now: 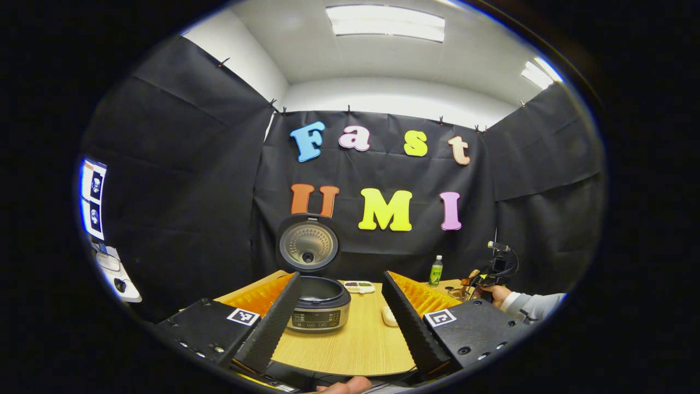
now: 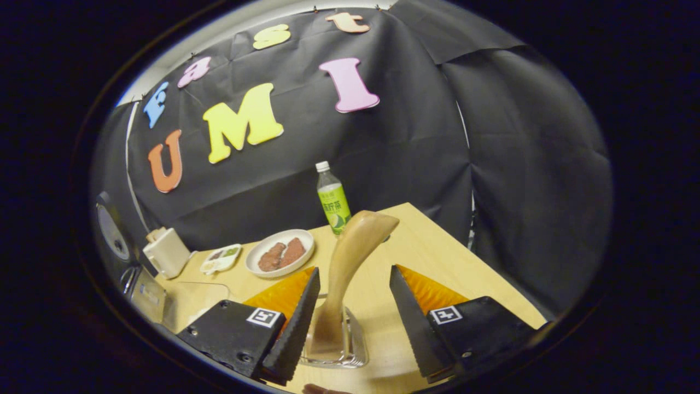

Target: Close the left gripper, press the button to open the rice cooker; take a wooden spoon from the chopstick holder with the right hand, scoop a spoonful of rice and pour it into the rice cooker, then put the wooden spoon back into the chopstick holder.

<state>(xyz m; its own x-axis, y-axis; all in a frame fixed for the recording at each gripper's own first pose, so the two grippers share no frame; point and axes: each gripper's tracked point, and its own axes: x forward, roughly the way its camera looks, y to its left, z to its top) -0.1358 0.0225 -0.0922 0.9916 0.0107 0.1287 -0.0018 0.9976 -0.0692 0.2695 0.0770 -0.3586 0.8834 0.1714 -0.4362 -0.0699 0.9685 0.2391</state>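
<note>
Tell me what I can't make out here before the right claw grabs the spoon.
- Rice cooker pot contents: left gripper view, hidden by its rim.
- Wooden spoon lower end: right gripper view, blurred inside the clear chopstick holder.
- Clear container contents: right gripper view, too faint near the edge.

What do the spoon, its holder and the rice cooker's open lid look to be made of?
Wooden spoon: pale, smooth wood, faint grain. Chopstick holder: clear plastic or glass, see-through wall. Rice cooker lid: inner plate looks like dimpled, shiny metal.
</note>
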